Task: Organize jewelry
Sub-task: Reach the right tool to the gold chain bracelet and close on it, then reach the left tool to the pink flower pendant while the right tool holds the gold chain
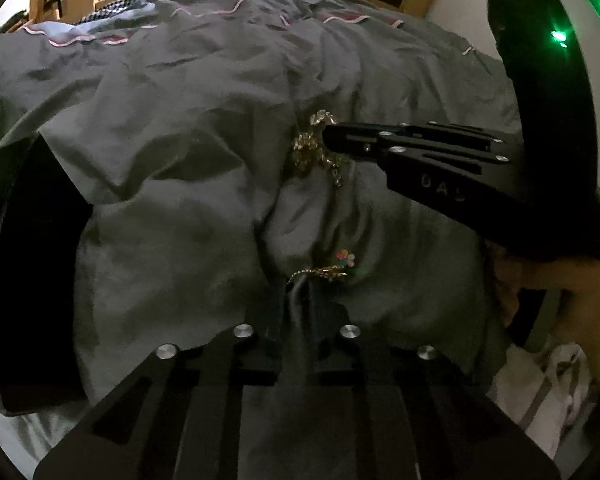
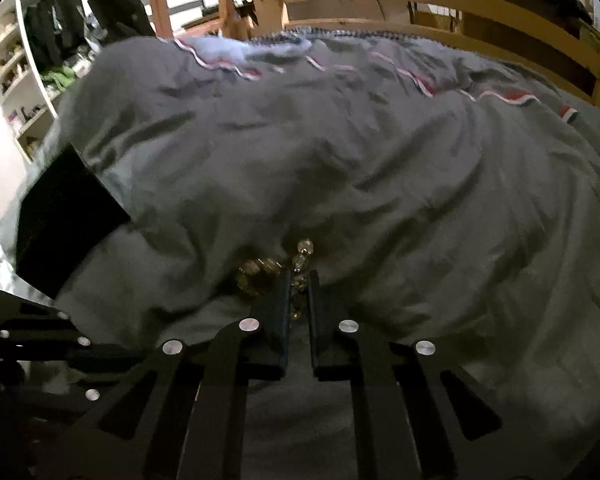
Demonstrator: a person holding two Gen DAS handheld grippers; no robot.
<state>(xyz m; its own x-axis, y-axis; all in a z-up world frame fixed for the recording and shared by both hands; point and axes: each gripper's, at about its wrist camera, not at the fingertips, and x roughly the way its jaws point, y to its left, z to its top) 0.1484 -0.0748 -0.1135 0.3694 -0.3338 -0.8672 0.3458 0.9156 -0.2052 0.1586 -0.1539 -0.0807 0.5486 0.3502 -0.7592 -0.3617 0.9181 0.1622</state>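
Note:
A gold crystal-bead necklace (image 1: 314,148) lies bunched in a fold of the grey duvet (image 1: 180,140). My right gripper (image 1: 328,136) comes in from the right and its fingers are closed on that necklace; in the right wrist view the beads (image 2: 298,280) sit between the nearly shut fingers of my right gripper (image 2: 299,280). My left gripper (image 1: 298,284) is shut on a pinch of the grey duvet and a thin gold chain (image 1: 320,272) with a small coloured charm (image 1: 345,258) lying just at its tips.
A black box (image 2: 66,216) sits on the duvet at the left; it also shows in the left wrist view (image 1: 36,272). A wooden bed frame (image 2: 420,4) runs along the back. White shelves (image 2: 16,92) stand far left. White cloth (image 1: 548,384) lies at lower right.

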